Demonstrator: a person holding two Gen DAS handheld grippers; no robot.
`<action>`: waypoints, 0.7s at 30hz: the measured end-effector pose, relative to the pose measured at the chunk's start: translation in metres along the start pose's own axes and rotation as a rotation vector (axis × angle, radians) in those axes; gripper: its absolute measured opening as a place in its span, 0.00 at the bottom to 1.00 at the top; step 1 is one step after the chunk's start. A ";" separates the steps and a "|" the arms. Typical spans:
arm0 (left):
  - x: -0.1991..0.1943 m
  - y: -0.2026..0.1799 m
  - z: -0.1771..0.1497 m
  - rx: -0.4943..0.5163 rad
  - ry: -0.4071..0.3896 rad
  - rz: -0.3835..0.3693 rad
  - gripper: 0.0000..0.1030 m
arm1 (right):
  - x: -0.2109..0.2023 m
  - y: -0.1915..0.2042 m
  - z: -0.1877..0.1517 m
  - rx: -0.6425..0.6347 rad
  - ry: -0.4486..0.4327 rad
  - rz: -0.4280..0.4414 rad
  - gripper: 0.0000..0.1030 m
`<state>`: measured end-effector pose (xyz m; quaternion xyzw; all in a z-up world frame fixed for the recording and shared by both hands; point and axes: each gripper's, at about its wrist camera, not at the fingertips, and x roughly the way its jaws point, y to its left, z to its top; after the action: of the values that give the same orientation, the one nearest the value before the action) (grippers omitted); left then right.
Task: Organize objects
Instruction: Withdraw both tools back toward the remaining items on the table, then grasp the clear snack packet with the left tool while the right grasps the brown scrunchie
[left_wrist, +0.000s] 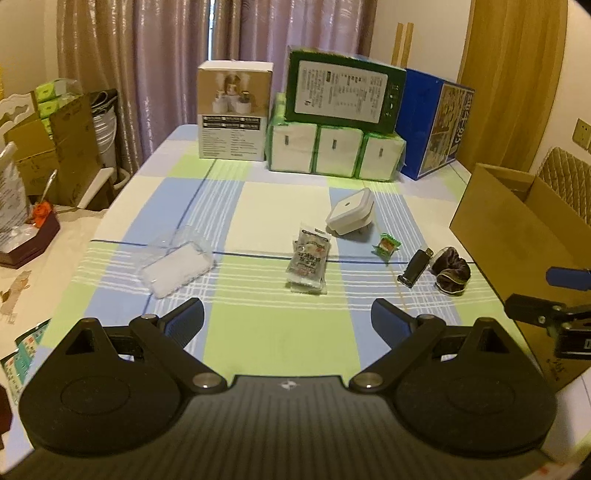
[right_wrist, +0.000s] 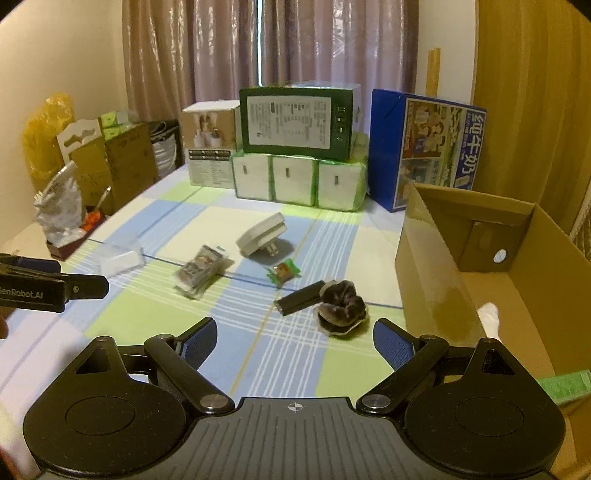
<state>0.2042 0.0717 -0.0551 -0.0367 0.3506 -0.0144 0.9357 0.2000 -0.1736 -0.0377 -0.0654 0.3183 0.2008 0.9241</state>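
Note:
Small items lie on the checked tablecloth: a clear plastic case (left_wrist: 176, 260) at left, a printed sachet pack (left_wrist: 308, 263), a white plug adapter (left_wrist: 350, 212), a green snack packet (left_wrist: 385, 247), a black USB stick (left_wrist: 415, 267) and a dark velvet scrunchie (left_wrist: 451, 270). My left gripper (left_wrist: 288, 319) hovers open and empty over the near cloth. In the right wrist view my right gripper (right_wrist: 293, 341) is open and empty too, just short of the scrunchie (right_wrist: 341, 304) and USB stick (right_wrist: 300, 297). An open cardboard box (right_wrist: 436, 273) stands at right with something white (right_wrist: 489, 317) inside.
At the table's far end stand a white product box (left_wrist: 232, 114), wrapped tissue packs (left_wrist: 334, 151), a green carton (left_wrist: 341, 94) on top and a blue carton (left_wrist: 430, 122). Cardboard boxes (left_wrist: 55, 144) and clutter sit off the left edge. Curtains hang behind.

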 end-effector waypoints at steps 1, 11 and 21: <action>0.006 -0.001 0.000 0.006 0.000 -0.003 0.92 | 0.007 -0.001 0.000 -0.005 -0.003 -0.008 0.87; 0.068 -0.016 0.003 0.061 0.000 -0.033 0.91 | 0.065 -0.018 -0.005 -0.014 0.037 -0.036 0.75; 0.116 -0.021 0.014 0.113 -0.014 -0.027 0.83 | 0.115 -0.027 -0.005 -0.038 0.077 -0.080 0.70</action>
<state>0.3014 0.0459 -0.1191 0.0114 0.3420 -0.0465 0.9385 0.2907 -0.1611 -0.1127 -0.1035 0.3471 0.1673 0.9170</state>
